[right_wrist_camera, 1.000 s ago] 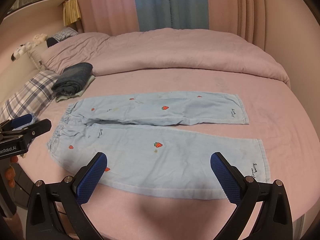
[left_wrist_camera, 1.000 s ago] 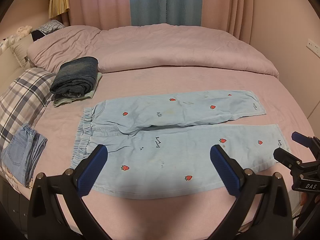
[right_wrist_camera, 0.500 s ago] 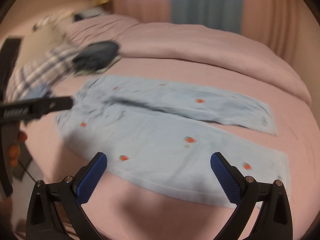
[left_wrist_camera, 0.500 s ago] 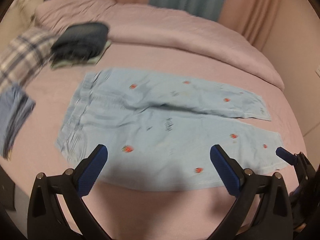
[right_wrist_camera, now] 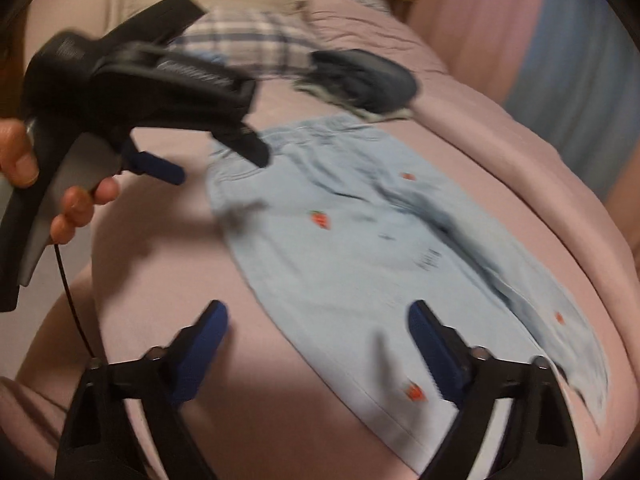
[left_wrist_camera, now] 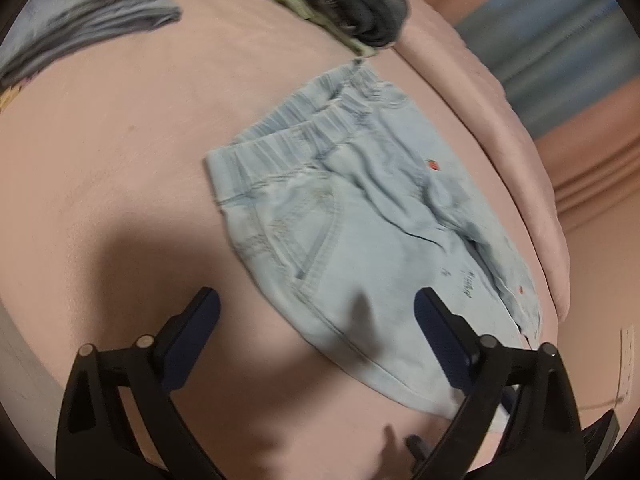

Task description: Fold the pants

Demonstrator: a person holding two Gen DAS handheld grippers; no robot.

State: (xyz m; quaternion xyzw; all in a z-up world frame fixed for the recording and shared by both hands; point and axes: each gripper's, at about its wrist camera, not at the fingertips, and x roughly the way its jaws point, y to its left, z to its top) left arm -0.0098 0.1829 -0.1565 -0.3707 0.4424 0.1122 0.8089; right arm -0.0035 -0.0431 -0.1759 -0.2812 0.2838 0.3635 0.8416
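Over pants (left_wrist_camera: 360,240) hem — both tongs (right_wrist_camera: 316,344) agape.

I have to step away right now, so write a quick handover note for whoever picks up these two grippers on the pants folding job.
Left gripper: open, holding nothing, above the near edge of the light blue strawberry pants, close to the waistband end.
Right gripper: open, holding nothing, above the near leg further along.
The pants lie flat and unfolded on the pink bed, legs side by side. A folded dark pair sits past the waistband, by the plaid pillow.
Done: pants spread out. Left: every fold; probably start by gripping the near edge and bringing one leg over the other.
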